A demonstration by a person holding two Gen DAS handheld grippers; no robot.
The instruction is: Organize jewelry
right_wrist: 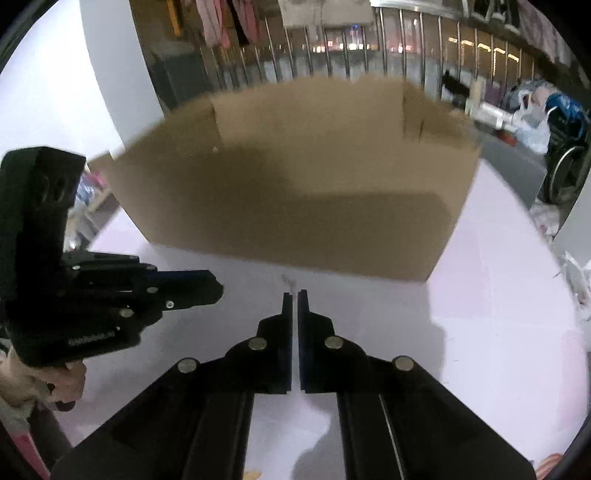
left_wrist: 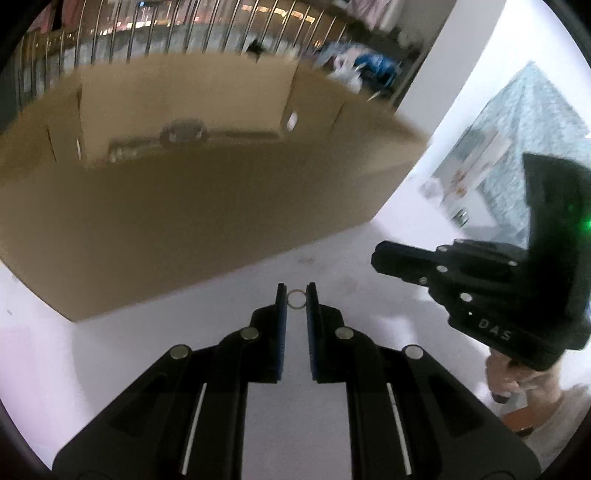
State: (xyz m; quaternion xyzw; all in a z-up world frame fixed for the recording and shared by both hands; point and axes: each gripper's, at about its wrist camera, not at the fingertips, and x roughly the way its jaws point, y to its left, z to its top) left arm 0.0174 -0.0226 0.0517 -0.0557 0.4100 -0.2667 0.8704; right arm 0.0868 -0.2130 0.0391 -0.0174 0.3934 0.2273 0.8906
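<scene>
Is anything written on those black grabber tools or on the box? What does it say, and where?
"DAS": on the right gripper body, seen from the left wrist.
Small white print on the left gripper body, seen from the right wrist: too blurred to read.
Cardboard box: no text visible.

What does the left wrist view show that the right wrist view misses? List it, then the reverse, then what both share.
Only the left wrist view: a small ring pinched between the left gripper fingertips, and items inside the cardboard box, too blurred to name. Only the right wrist view: the right gripper end-on, jaws shut with nothing clearly between them, and a wheelchair. Both: the box, the white table, the railing.
</scene>
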